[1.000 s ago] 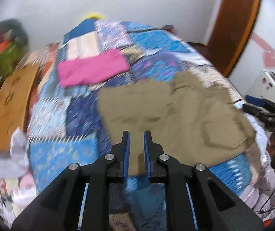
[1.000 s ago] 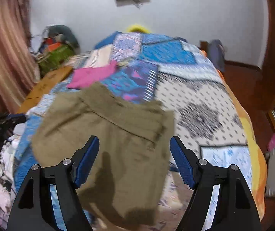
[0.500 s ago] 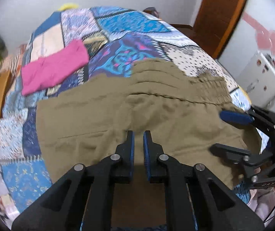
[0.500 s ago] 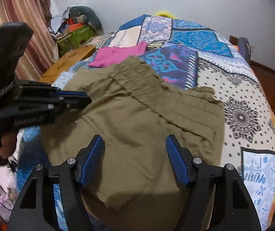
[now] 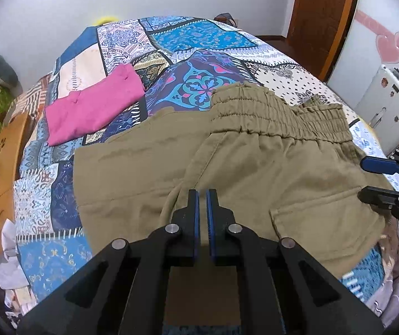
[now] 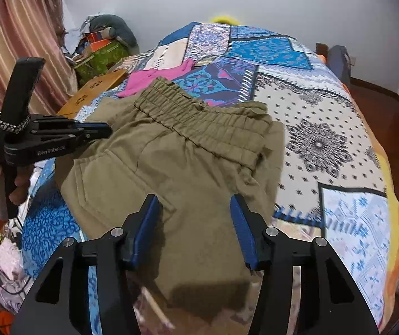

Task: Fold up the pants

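Olive-green pants (image 5: 255, 173) lie folded on the patchwork quilt (image 5: 199, 36), elastic waistband (image 5: 277, 117) at the far side and a flap pocket (image 5: 325, 217) near the right edge. My left gripper (image 5: 202, 192) hovers over the pants' near middle, its jaws almost together and still closing, nothing between them. In the right wrist view the same pants (image 6: 199, 153) fill the centre. My right gripper (image 6: 195, 198) hangs over their near edge, jaws closing with fabric below them, pads not pressing. It also shows at the pants' right edge (image 5: 362, 178).
A folded pink garment (image 5: 93, 109) lies on the quilt beyond the pants to the left. A wooden board (image 5: 1, 153) leans at the bed's left side. A white case (image 5: 389, 106) and a wooden door (image 5: 322, 14) stand to the right. A hand (image 6: 18, 184) holds the left gripper (image 6: 107, 131).
The left gripper has come forward and down over the pants, which now fill its view. The right gripper has sunk toward the pants' near edge and its jaws have narrowed.
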Tool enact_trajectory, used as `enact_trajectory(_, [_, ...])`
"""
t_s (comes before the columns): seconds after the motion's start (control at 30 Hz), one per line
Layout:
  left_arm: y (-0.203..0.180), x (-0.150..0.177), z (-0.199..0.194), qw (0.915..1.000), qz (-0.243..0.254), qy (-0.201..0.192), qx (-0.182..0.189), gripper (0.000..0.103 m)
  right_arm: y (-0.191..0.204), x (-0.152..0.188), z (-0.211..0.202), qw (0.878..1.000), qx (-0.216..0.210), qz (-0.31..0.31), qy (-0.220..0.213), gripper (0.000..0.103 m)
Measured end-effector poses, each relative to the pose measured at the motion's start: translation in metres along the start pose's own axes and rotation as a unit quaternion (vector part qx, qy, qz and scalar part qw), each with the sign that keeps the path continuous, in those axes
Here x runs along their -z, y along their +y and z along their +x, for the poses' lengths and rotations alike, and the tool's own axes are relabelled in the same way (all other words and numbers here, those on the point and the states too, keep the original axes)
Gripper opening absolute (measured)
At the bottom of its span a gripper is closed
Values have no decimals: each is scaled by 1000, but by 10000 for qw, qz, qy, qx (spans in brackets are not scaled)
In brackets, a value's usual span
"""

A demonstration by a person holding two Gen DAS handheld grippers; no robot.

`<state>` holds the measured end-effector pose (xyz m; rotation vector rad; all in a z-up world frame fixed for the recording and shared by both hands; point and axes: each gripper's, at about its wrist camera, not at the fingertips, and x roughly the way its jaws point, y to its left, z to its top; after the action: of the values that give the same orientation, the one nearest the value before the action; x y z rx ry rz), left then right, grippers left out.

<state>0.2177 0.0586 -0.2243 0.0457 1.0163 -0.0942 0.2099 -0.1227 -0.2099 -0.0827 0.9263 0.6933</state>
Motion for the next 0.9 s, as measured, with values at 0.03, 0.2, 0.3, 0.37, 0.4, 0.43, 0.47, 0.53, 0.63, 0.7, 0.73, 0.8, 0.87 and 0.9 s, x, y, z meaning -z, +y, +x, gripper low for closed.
enact_trajectory(0.03, [2,1,-3,10000,-12,-14,-6,9,-2,2,-4,10000,44,17,4,48])
enact_trajectory(0.2, [32,18,-22,9989,-161,-72,-430,24,-19,13,-17,9988,469,125,97,52])
enact_trajectory(0.3, [55,27,-27,9981,-353,-19,-498,28,-35,16,-24,9980,453,434,77,54])
enact_trajectory(0.37, [68,31,-32,9973,-481,-22,-547,34,-39,14,-29,9972,532,517,10,54])
enact_trajectory(0.4, [73,32,-34,9971,-540,-46,-539,43,-40,13,-31,9971,541,540,-34,54])
enact_trajectory(0.43, [77,32,-37,9967,-618,-96,-515,49,-40,11,-33,9969,531,574,-90,54])
enact_trajectory(0.47, [81,31,-39,9963,-699,-167,-471,59,-40,9,-33,9968,510,603,-126,56])
enact_trajectory(0.53, [85,28,-40,9960,-780,-264,-345,64,-39,3,-30,9966,459,662,-194,63])
enact_trajectory(0.63, [86,25,-27,9958,-879,-201,-131,64,-39,-3,-19,9965,356,717,-242,65])
enact_trajectory(0.7, [89,25,-11,9948,-1012,-34,-35,64,-41,-3,-9,9961,265,823,-155,65])
enact_trajectory(0.73, [89,26,-1,9944,-1056,96,27,64,-44,-3,-2,9955,197,923,-65,65])
enact_trajectory(0.8, [88,26,11,9935,-1108,214,156,65,-49,-2,10,9942,103,1066,91,65])
enact_trajectory(0.87, [87,25,15,9929,-1147,183,237,65,-51,-1,16,9933,0,1144,149,65])
enact_trajectory(0.9, [87,24,16,9927,-1164,178,275,65,-54,-1,20,9923,-73,1224,158,67])
